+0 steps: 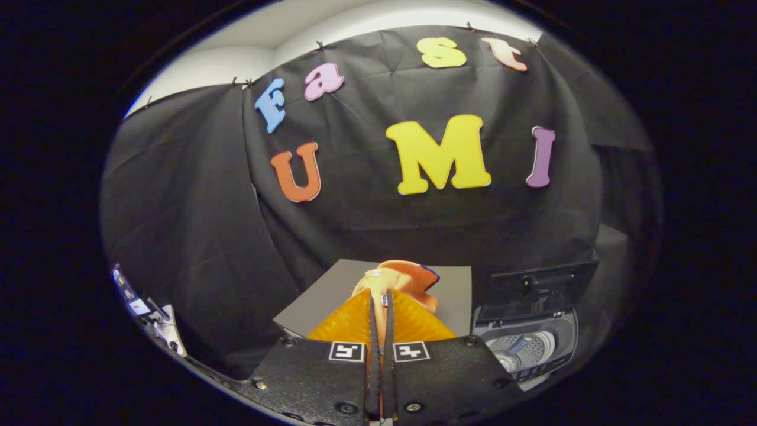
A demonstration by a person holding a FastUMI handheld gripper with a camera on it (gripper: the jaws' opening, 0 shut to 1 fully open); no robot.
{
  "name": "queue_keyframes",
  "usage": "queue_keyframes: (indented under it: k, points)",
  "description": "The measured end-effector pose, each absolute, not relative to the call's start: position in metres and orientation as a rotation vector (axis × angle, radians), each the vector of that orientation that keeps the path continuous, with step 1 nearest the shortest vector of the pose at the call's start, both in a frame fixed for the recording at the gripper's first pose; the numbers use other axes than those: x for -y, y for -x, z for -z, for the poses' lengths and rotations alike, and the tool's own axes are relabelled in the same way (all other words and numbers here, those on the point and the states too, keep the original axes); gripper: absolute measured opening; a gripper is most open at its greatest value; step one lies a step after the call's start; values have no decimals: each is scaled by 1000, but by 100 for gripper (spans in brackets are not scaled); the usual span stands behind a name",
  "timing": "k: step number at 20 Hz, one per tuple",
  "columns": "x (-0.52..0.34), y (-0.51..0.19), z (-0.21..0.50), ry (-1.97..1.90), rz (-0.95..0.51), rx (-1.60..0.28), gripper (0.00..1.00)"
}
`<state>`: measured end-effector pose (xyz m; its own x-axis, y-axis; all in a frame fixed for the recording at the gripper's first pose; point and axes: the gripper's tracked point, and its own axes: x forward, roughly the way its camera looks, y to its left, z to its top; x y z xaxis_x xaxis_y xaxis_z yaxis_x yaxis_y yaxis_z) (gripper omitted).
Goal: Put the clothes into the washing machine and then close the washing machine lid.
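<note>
My gripper (380, 299) is shut on an orange piece of clothing (397, 281), which bunches up past the fingertips and hangs lifted over a grey mat (331, 290). To the right of the fingers, lower down, stands a small toy washing machine (526, 346). Its dark lid (541, 284) is raised upright at the back, and the round drum (523, 349) lies open to view, with a pale agitator at its centre.
The grey mat lies on the dark table ahead of the fingers. Black cloth forms the wall behind and to both sides. Some small devices and white items (148, 313) sit far off to the left.
</note>
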<state>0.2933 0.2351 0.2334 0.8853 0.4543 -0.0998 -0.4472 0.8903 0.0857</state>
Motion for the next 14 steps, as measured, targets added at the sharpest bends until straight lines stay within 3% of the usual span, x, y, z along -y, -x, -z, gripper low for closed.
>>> queue_keyframes:
  k: [7,14]
  points:
    - [-131,-251,-304,-100,-418,37,5]
    - [-17,-282,-334,-101,-322,99,5]
